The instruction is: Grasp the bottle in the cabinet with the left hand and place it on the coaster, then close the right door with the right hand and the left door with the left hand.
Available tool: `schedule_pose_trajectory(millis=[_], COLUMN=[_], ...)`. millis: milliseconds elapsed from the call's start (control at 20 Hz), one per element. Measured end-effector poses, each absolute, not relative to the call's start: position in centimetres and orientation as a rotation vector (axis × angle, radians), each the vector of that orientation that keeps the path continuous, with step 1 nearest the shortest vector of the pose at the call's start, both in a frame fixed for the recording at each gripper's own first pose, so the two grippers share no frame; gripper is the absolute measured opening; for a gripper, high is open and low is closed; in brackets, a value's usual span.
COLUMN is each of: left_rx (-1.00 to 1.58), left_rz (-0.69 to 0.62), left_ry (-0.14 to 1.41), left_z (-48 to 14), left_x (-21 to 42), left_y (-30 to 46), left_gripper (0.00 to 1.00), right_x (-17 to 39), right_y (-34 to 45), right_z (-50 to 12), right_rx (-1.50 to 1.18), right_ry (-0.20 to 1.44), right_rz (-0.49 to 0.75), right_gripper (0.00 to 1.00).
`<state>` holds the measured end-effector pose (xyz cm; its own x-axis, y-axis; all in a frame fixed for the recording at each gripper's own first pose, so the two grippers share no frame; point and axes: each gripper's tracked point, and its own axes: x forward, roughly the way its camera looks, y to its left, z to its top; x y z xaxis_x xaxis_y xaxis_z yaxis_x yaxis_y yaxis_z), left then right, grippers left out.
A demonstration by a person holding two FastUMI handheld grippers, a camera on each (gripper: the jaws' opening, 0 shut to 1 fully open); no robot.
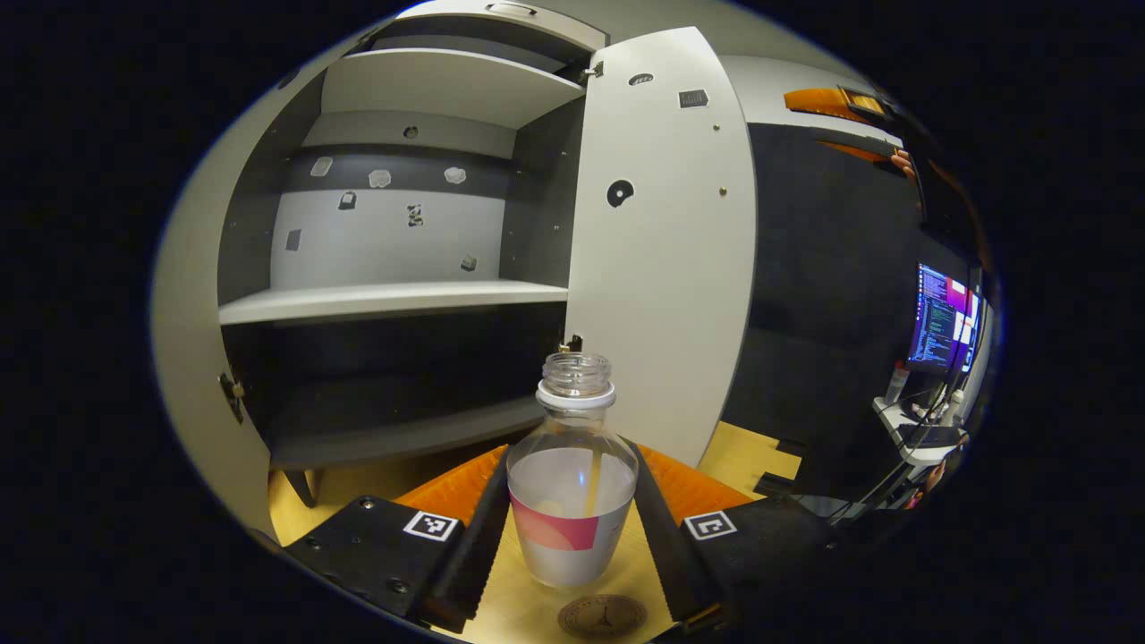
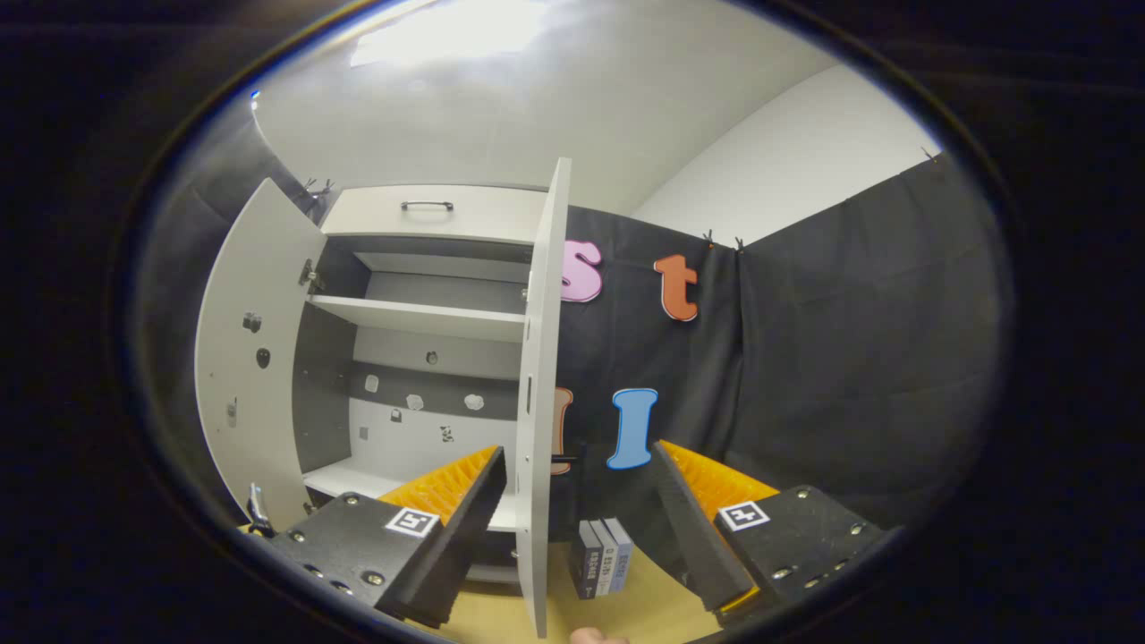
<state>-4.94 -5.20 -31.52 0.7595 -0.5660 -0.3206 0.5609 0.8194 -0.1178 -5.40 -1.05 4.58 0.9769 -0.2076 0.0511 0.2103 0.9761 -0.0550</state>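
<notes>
Clear bottle (image 1: 572, 483) at lower centre carries a pink-and-white label. The cabinet (image 1: 394, 300) has pale grey shelves, a dark grey interior and off-white doors (image 2: 541, 394). Tabletop (image 1: 528, 604) is light wood; the coaster (image 1: 601, 615) is brown.

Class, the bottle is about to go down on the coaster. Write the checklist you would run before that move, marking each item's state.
1. Left gripper holds the bottle: ok, both jaws press its sides.
2. Bottle upright: ok.
3. Bottle capped: not ok, the neck is open with liquid inside.
4. Bottle over the coaster: not ok, the coaster lies nearer the camera.
5. Right door left open: ok.
6. Right gripper free: ok, open.
</notes>
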Motion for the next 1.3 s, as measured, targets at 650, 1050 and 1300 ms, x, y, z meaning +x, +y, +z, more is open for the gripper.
schedule_pose_trajectory(millis=[650, 1050, 1300], left_rx=[-0.093, -0.056, -0.015], left_rz=[-0.546, -0.543, -0.532], left_ry=[0.579, 0.582, 0.580], left_z=[-41.9, -42.8, -42.5], left_x=[-9.9, -10.9, -11.5], left_y=[-3.7, -3.8, -3.3], left_gripper=[0.78, 0.78, 0.80], right_x=[-5.8, -5.8, -5.3], right_y=[-0.8, -0.2, -0.4], right_z=[5.3, 4.6, 4.0], right_rx=[-0.108, -0.124, -0.133], right_ry=[-0.056, -0.033, -0.025], right_rz=[-0.200, -0.179, -0.168], right_gripper=[0.93, 0.98, 0.98])
